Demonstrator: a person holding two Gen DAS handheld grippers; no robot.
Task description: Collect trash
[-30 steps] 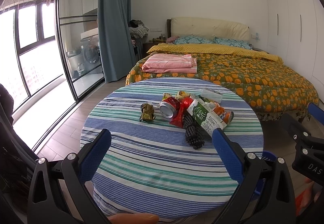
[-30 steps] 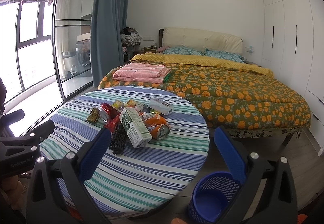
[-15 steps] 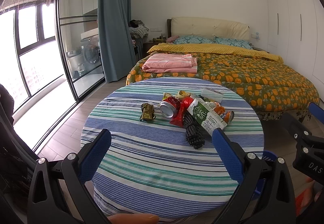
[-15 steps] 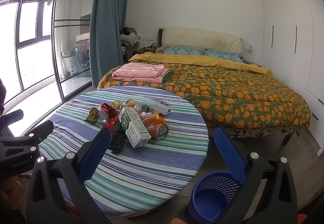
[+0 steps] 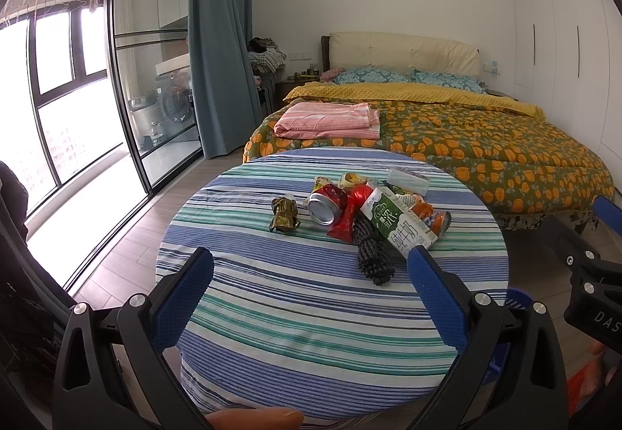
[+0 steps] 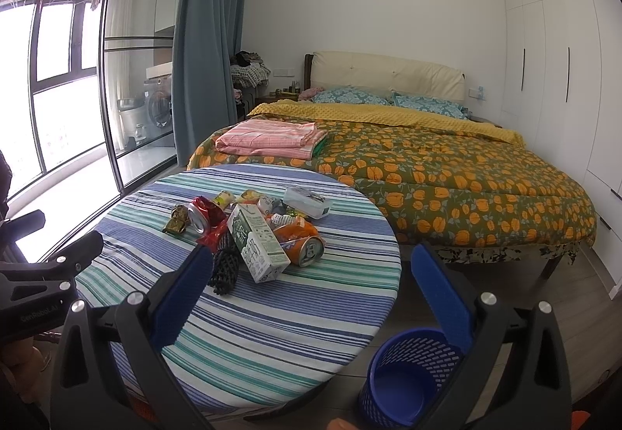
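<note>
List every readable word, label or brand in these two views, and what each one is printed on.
"DAS", cut off by the frame edge: on the right gripper's body, seen from the left wrist.
"GenRobot.AI", faint: on the left gripper's body, seen from the right wrist.
"纯牛奶": on the green and white milk carton; its smaller print is too blurred to read.
Cans, wrappers and the air conditioner label: unreadable.

A round bed (image 6: 447, 173) with an orange-flowered quilt carries a folded pink sheet (image 6: 268, 136). A teal curtain (image 5: 219, 41) hangs beside glass doors (image 5: 151, 72); white wardrobes (image 6: 552, 53) line the wall.
</note>
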